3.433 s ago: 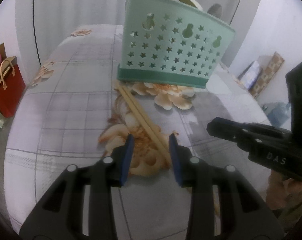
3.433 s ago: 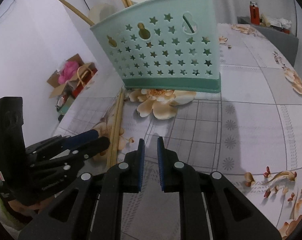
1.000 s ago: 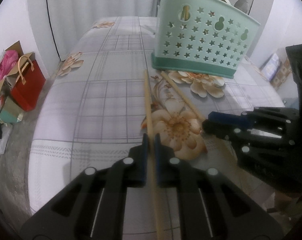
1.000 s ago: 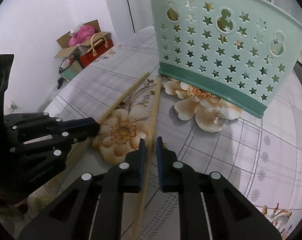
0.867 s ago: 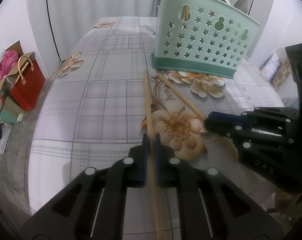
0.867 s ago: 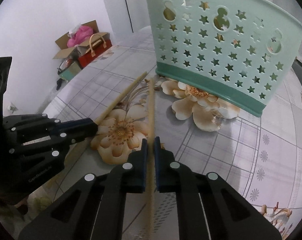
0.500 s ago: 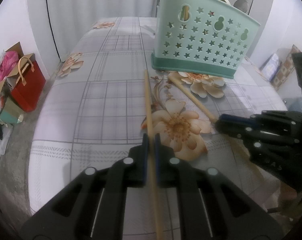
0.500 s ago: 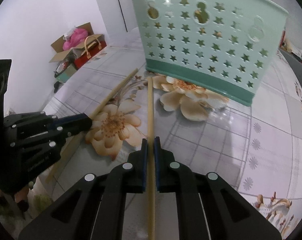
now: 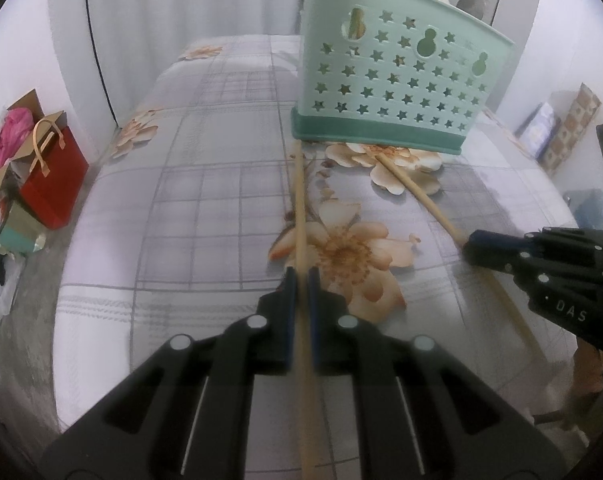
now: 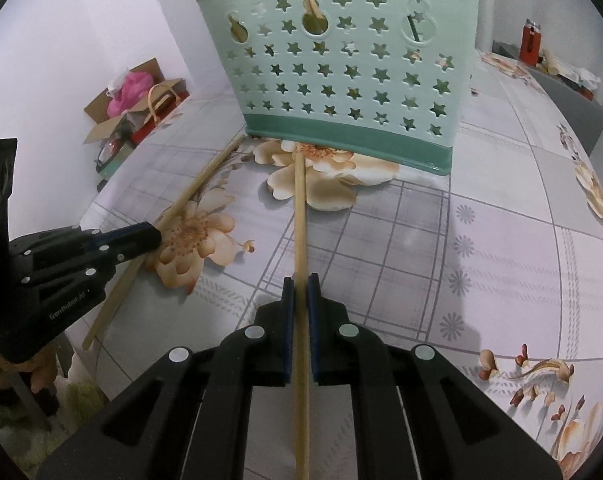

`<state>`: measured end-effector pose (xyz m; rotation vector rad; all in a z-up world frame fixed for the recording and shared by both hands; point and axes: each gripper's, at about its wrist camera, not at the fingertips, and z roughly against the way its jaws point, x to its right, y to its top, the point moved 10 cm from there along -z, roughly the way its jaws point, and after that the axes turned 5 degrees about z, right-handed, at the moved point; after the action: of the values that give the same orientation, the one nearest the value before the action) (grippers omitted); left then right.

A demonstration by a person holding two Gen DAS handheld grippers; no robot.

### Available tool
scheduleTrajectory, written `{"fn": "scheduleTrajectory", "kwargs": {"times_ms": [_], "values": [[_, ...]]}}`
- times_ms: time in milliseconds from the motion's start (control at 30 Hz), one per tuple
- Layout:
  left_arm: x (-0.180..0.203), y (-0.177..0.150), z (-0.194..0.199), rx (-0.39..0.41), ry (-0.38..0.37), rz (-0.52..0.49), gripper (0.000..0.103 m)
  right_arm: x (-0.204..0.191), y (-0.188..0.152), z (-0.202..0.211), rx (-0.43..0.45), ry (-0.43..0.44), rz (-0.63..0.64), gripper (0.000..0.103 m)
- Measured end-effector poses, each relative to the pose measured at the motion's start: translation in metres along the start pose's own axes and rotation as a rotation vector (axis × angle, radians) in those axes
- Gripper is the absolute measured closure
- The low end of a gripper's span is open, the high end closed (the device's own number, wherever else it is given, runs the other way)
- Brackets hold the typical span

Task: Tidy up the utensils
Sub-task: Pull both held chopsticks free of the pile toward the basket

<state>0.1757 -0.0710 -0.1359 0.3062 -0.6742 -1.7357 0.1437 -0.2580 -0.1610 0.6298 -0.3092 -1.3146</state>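
Note:
Each gripper holds one wooden chopstick. My left gripper (image 9: 300, 274) is shut on a chopstick (image 9: 298, 204) whose far tip reaches the base of the mint-green star-holed utensil basket (image 9: 397, 76). In the right wrist view my right gripper (image 10: 300, 280) is shut on the other chopstick (image 10: 299, 216), which points at the basket (image 10: 341, 60). The right gripper (image 9: 471, 246) and its chopstick (image 9: 417, 200) show at the right of the left wrist view. The left gripper (image 10: 153, 236) with its chopstick (image 10: 197, 184) shows at the left of the right wrist view. More chopsticks and spoons stand in the basket.
The floral, checked tablecloth (image 9: 205, 208) covers the table, whose near edge lies just under both grippers. A red bag (image 9: 53, 176) and a cardboard box (image 10: 133, 108) sit on the floor at the left. A red bottle (image 10: 529, 42) stands on a shelf at the far right.
My right gripper has carried its chopstick sideways to the right, away from the left one, so its tip now lies under the basket's middle. The left gripper and its chopstick stayed put.

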Motion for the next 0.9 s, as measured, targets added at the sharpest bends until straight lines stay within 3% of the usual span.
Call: {"fn": "scheduleTrajectory", "kwargs": {"times_ms": [900], "values": [[0.0114, -0.0068, 0.0017, -0.013, -0.009, -0.025, 0.099, 0.0002, 0.0002, -0.0003, 0.011, 0.018, -0.025, 0.096]]}}
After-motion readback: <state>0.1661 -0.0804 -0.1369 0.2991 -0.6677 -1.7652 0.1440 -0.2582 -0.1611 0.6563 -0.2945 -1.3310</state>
